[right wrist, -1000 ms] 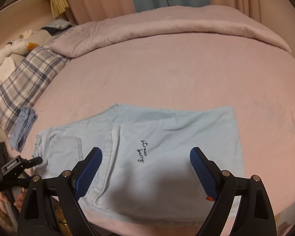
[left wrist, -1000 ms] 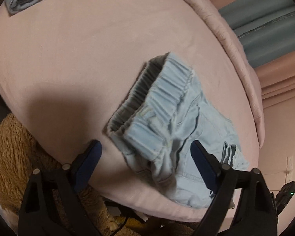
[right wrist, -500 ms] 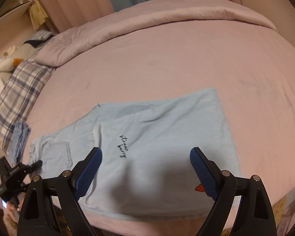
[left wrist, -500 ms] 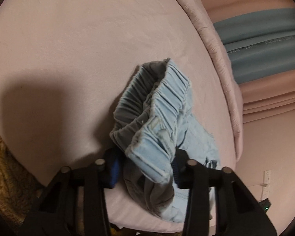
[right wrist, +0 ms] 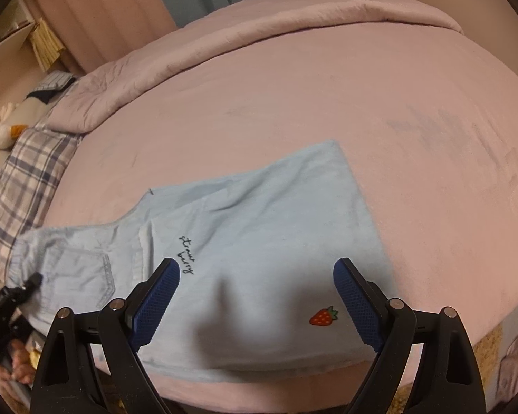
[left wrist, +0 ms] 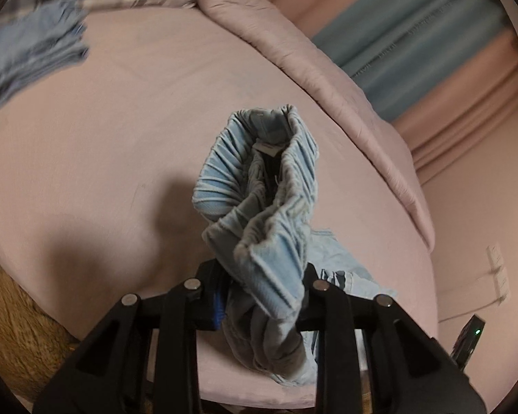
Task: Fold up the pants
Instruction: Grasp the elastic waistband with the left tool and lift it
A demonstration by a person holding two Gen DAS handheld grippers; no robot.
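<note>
Light blue pants lie flat on the pink bed, legs toward the right, with black script and a red strawberry patch near the front edge. My left gripper is shut on the elastic waistband, which stands bunched and lifted off the sheet. It also shows in the right wrist view at the pants' left end. My right gripper is open and empty, hovering above the lower leg part near the bed's front edge.
The pink bed sheet has a rolled pink duvet at the back. A plaid pillow and a folded blue garment lie at the left. A furry brown thing sits below the bed edge.
My left gripper closed on the waistband and lifted it, bunching it upright. My right gripper moved closer over the pant legs and stays open.
</note>
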